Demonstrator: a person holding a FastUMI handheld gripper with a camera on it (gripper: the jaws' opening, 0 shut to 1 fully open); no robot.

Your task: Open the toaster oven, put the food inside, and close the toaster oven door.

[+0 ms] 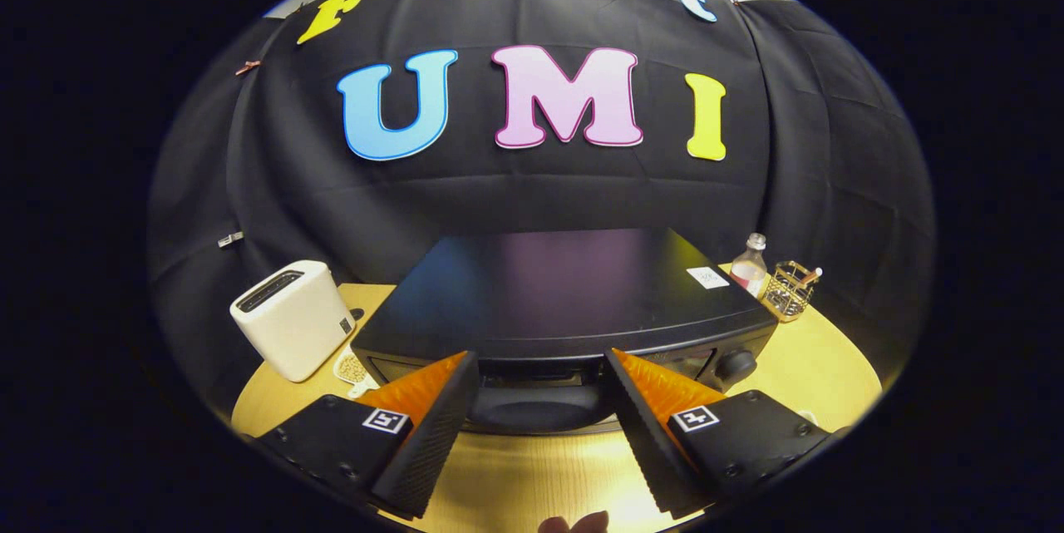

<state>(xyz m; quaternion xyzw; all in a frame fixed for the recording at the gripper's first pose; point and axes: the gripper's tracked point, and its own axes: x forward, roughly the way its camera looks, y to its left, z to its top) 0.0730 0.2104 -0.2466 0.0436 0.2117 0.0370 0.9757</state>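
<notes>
The black toaster oven (565,288) stands on the wooden table (831,367), and I look down on its top and front edge. Its dark rounded door handle (536,410) lies between my two fingers, low on the front. A round knob (736,364) sits at the front right corner. My gripper (540,357) is open, its orange-and-black fingers (432,417) spread to either side of the handle without touching it. A small pale speckled item (352,368), possibly the food on a plate, lies left of the oven, partly hidden by the left finger.
A white slot toaster (291,317) stands left of the oven. Behind the oven's right side are a small bottle (751,263) and a gold wire basket (790,290). A fingertip (573,523) of the person shows below the fingers.
</notes>
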